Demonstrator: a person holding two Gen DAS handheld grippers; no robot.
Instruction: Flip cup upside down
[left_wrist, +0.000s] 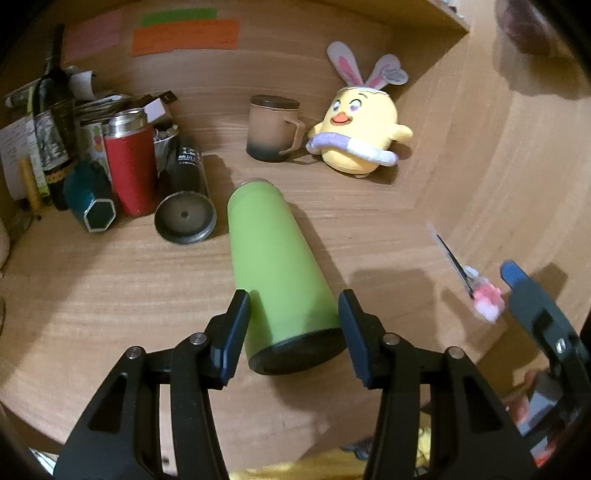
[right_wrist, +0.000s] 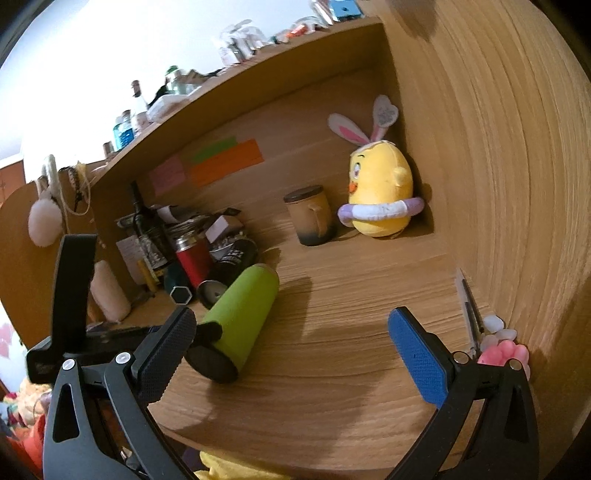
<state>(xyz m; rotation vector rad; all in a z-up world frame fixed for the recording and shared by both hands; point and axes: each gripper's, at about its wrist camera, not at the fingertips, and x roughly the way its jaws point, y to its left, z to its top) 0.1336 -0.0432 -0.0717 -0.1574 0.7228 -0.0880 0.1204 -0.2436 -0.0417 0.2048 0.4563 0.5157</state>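
A tall green cup (left_wrist: 273, 258) with a black base lies on its side on the wooden desk (left_wrist: 110, 295), its mouth pointing to the back. My left gripper (left_wrist: 293, 314) is open, its jaws on either side of the cup's black-based end. In the right wrist view the green cup (right_wrist: 242, 314) lies at the lower left, with the left gripper's finger against it. My right gripper (right_wrist: 291, 332) is open and empty, above the desk to the right of the cup.
A brown lidded mug (left_wrist: 273, 127) and a yellow plush chick (left_wrist: 360, 133) stand at the back. A red tumbler (left_wrist: 131, 162), a black tumbler (left_wrist: 186, 195), a teal bottle (left_wrist: 90, 199) and clutter fill the back left. Scissors with pink handles (left_wrist: 476, 284) lie by the right wall.
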